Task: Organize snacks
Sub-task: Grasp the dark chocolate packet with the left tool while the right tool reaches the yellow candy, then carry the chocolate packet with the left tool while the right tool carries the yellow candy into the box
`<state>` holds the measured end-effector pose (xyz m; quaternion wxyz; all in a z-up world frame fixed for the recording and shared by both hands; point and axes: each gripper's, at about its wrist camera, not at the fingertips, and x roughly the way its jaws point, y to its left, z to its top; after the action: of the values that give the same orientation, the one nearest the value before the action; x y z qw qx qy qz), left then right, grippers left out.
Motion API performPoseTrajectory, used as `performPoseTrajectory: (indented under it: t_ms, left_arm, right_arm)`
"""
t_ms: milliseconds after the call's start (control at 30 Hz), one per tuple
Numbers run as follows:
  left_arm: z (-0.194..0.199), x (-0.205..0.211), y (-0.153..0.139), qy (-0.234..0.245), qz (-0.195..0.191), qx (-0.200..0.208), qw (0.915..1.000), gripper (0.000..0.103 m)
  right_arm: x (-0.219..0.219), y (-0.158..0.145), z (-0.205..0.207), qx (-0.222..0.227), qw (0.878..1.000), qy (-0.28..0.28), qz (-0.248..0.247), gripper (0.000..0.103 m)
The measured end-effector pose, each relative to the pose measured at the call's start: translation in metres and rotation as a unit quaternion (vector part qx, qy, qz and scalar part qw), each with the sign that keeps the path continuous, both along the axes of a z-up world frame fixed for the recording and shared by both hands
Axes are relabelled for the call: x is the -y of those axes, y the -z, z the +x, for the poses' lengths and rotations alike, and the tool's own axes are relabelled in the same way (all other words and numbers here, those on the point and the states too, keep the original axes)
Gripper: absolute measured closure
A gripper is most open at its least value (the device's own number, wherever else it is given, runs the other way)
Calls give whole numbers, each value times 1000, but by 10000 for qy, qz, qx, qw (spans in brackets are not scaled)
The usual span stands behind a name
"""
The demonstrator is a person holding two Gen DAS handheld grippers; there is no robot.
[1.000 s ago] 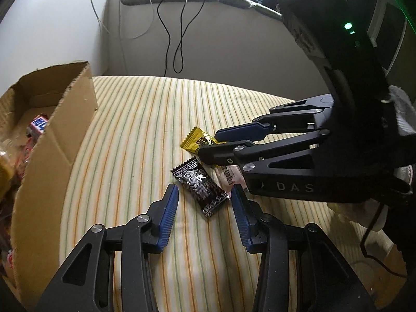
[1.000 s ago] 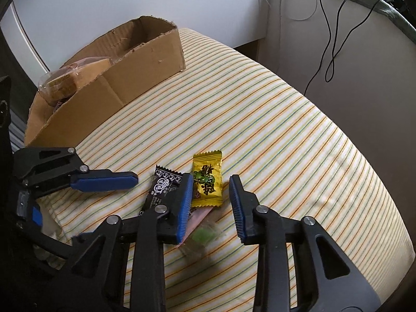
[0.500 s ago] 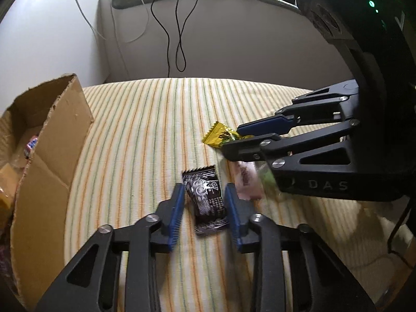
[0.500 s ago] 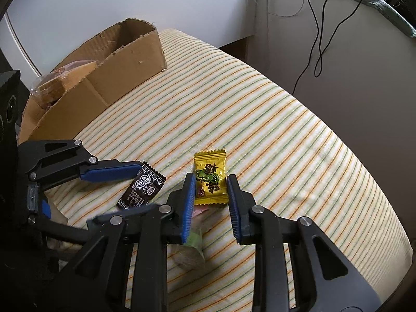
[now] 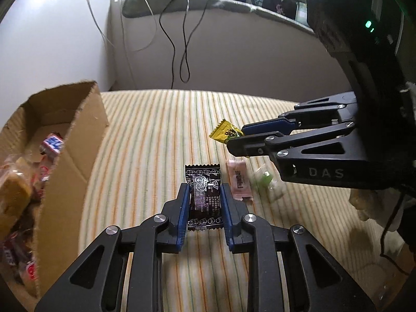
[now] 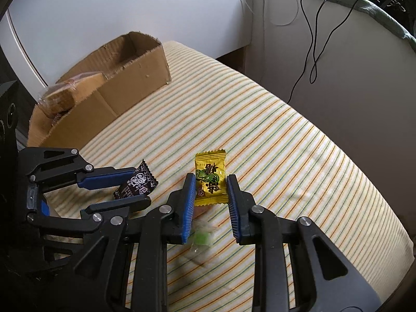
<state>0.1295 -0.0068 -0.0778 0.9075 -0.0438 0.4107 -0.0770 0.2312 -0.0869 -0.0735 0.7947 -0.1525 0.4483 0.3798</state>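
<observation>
The black candy wrapper (image 5: 204, 197) is gripped between the two blue pads of the left gripper (image 5: 204, 202), which is closed on its long sides. The yellow candy packet (image 6: 210, 180) is held in the same way by the right gripper (image 6: 211, 195), its pads pressed against both edges of the packet. Both sweets are seen just above or on the striped cloth (image 5: 156, 130); contact with it cannot be told. A pink sweet (image 5: 238, 179) and a green sweet in clear wrap (image 5: 265, 179) are lying on the cloth just beside the black wrapper, at its right. A cardboard box (image 5: 78, 150) with snacks inside is placed on the left, well apart from both grippers.
</observation>
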Motion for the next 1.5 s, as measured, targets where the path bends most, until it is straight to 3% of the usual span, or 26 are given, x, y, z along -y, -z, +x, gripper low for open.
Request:
performPoseTrajectory:
  t_ms: [433,700,1100,1500]
  left_arm:
    - [-28,-47,-38,-467,-54,607,9970,81]
    - [-43,-100,-55,-928,75,802,9924,81]
    - [-30,-149,-64,-1400,274,862,9860,81]
    - [-15,-155,-57,-1489,294,780,9853,81]
  right_arm:
    - [-16,-48,-17,254,9986,14,472,78]
    - [-71,-66,-19,282,9969,-182,715,78]
    - [-145,-68,-11,145,9958,-453,785,78]
    - [-167,-51,5,-96,9961,-416,772,78]
